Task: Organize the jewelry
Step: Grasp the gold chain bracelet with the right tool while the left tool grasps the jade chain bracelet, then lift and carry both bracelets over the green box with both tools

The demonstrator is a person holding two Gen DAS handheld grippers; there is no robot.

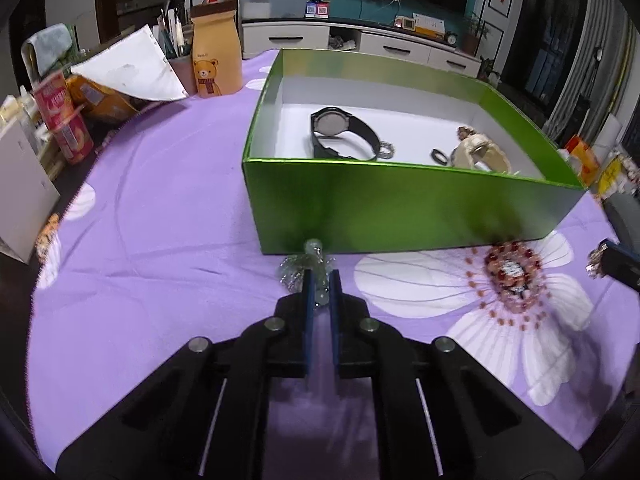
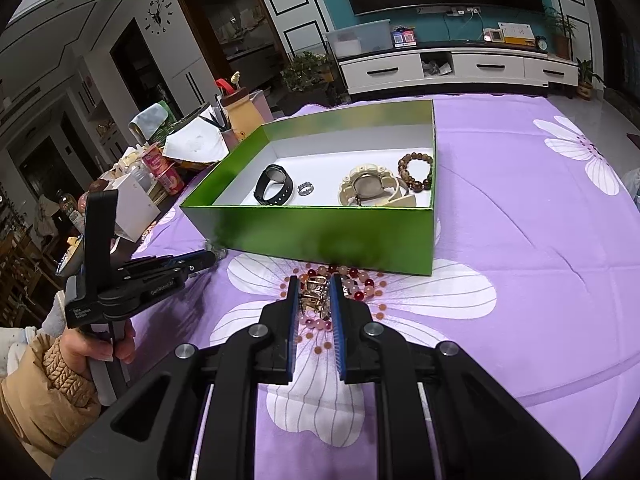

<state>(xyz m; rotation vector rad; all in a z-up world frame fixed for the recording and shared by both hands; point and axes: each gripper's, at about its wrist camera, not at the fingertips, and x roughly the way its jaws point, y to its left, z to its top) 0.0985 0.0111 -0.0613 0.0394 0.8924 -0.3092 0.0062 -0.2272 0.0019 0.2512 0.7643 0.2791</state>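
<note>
Two grippers working, both nearly closed on jewelry in front of the green box.
Left gripper pinches a pale beaded tasselled piece; right gripper grips a gold ring-like piece over the red-bead bracelet. Lift clear of the wall, then release inside.

Green box, purple white-flowered cloth, black watch, cream watch.

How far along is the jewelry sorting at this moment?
Done: the green box already holds a black watch, a ring, a cream watch and a brown bead bracelet. In hand: the left gripper is shut on a silvery hairpin; the right gripper is shut on a gold piece. Left: a red bead bracelet on the cloth.
</note>
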